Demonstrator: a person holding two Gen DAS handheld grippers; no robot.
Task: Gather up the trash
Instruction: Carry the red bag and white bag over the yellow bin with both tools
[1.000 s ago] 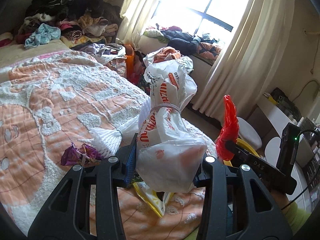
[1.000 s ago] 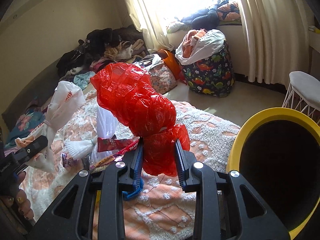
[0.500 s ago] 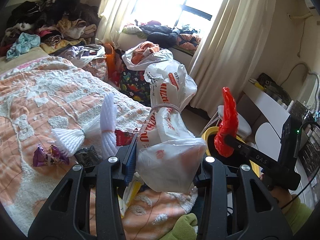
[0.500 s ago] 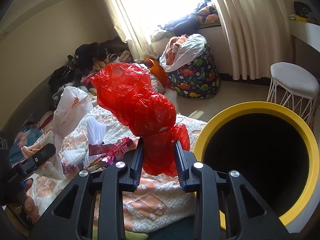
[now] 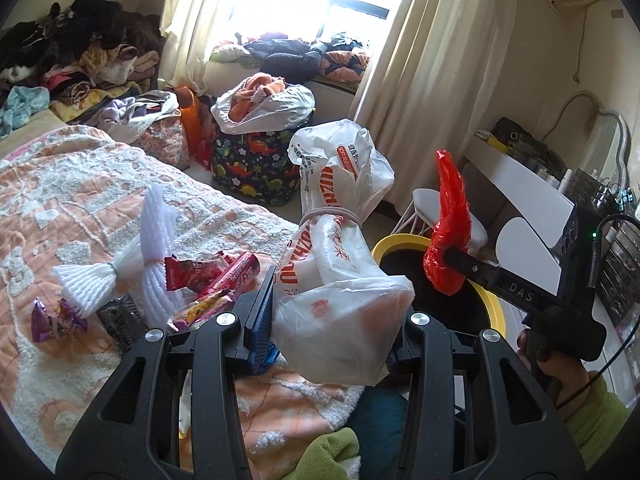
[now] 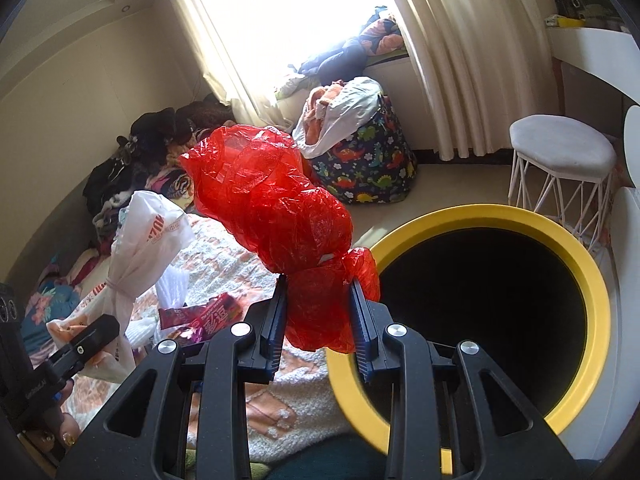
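"DAS" in pale letters on black body of right gripper (image 5: 444, 258). Orange lettering on white plastic bag (image 5: 340, 264), partly legible: "UZHA", "SOFT".

The plastic bag (image 6: 276, 216) in the right wrist view is bright translucent red, and the tied bag (image 5: 340, 264) in the left wrist view is white with orange-red lettering. The bin (image 6: 596, 280) has a yellow rim and a black inside, and the bedspread (image 5: 80, 200) is peach-orange with a raised white pattern. The basket (image 6: 368, 176) by the window is dark navy printed with green, red and orange dinosaurs; the curtains (image 5: 432, 80) are cream, the stool (image 6: 560, 148) is white, and the wrappers (image 5: 216, 276) on the bed are red and pink, one (image 5: 56, 320) purple.
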